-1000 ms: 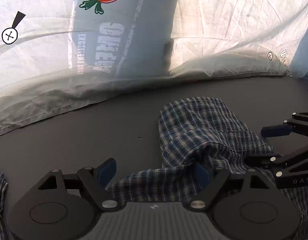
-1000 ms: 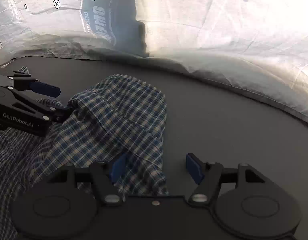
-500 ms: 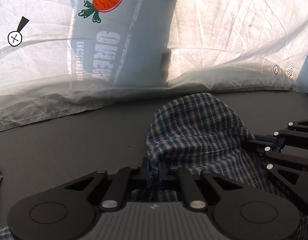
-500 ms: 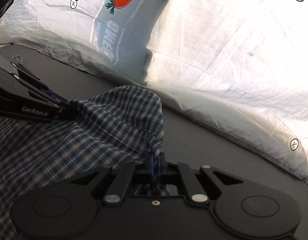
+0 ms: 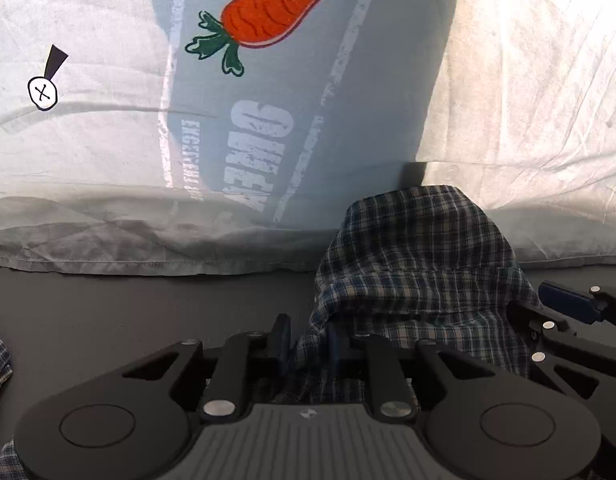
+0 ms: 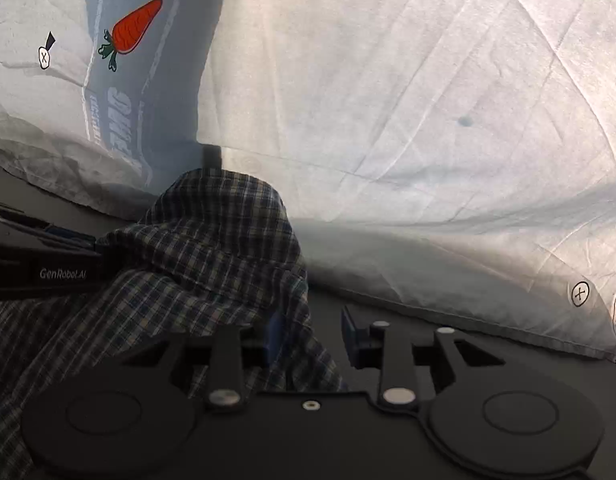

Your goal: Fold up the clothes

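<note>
A: On the dark surface, just in front of the white printed sheet, the plaid garment sits bunched into a raised hump. Cloth runs back from the hump toward both cameras.

B: Left gripper?

A: Jaws opening, a narrow gap showing. A fold of plaid lies between the fingers; whether the pads press on it I cannot tell. Judgement: the fold has been carried forward and is being let go.

B: Right gripper?

A: Also opening, gap wider. Plaid edge lies against the left pad; the right pad stands clear, with dark surface visible between. Not clamped.

B: Why both on one edge?

A: Likely to bring the doubled edge over evenly, one gripper at each end.

B: Differences between views?

A: Left wrist view shows the right gripper's blue pad beside the hump, and a scrap of plaid at far left. Right wrist view shows the left gripper's arm entering the cloth, and far more of the sheet.
</note>
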{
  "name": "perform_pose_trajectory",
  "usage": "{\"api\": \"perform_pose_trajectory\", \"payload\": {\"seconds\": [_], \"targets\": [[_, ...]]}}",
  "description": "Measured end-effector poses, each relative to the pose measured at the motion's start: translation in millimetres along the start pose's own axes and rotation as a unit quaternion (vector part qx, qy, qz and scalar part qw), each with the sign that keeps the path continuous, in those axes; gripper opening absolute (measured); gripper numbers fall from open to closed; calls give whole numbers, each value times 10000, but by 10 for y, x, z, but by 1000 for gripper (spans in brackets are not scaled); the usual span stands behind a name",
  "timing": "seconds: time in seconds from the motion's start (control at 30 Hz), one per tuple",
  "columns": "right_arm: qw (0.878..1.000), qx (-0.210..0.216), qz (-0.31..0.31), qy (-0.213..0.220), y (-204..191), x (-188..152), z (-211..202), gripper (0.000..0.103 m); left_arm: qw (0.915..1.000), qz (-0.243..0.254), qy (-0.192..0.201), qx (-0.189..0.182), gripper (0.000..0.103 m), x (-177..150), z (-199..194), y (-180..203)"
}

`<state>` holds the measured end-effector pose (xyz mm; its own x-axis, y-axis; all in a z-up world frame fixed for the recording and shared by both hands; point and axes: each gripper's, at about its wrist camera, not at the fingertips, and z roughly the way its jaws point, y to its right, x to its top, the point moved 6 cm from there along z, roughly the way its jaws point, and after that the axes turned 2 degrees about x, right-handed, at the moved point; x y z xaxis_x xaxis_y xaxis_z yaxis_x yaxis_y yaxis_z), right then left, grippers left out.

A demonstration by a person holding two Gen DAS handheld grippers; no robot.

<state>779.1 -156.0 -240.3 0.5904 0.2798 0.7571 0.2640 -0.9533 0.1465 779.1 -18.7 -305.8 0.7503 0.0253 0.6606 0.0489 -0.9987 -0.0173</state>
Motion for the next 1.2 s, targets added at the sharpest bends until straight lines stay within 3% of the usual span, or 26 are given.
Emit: {"api": "perform_pose_trajectory", "payload": {"seconds": [0.03,0.13,0.23,0.33,0.47,0.57,0.7,0.8,0.9,0.97,1.1,1.17,1.2], "targets": [[9998,12,125,126,63,-29,-136,52,10000,-34,68,-38,36,-25,-86,-25],[9975,-134,616,320,370,-303,-688,53,9993,-128,333,100,56,-134,-475,-121],[9918,-642,1093,151,694,-841,-1262,53,9985,-157,456,245,69,-354,-940,-198],[9822,-1122,1487,-250,970,-1478,-1796,53,9992,-109,228,324,75,-804,-1362,-167],[9617,-1592,2106,-740,1286,-2394,-2558,53,9990,156,-250,347,76,-1532,-1875,-103],[9330,-2152,2684,-1060,1556,-3073,-3083,53,9969,103,-756,209,76,-2131,-2223,-7],[8735,-2809,3842,-1028,1989,-3754,-3581,53,9940,118,-1074,161,77,-2729,-2571,174],[8335,-2917,4623,-802,2266,-4103,-3735,53,9909,124,-1334,123,79,-3113,-2729,314],[8018,-2884,5218,-407,2476,-4288,-3790,56,9885,249,-1475,203,81,-3304,-2731,407],[7946,-2871,5340,-323,2568,-4312,-3785,59,9897,384,-1348,274,84,-3337,-2764,443],[7949,-2783,5386,-220,2757,-4303,-3732,53,9899,221,-1348,386,94,-3360,-2737,406],[7971,-2718,5388,-187,2869,-4312,-3711,22,9899,170,-1343,417,96,-3372,-2731,387],[8001,-2701,5353,-187,2925,-4311,-3711,22,9901,141,-1334,422,96,-3380,-2742,381]]}}
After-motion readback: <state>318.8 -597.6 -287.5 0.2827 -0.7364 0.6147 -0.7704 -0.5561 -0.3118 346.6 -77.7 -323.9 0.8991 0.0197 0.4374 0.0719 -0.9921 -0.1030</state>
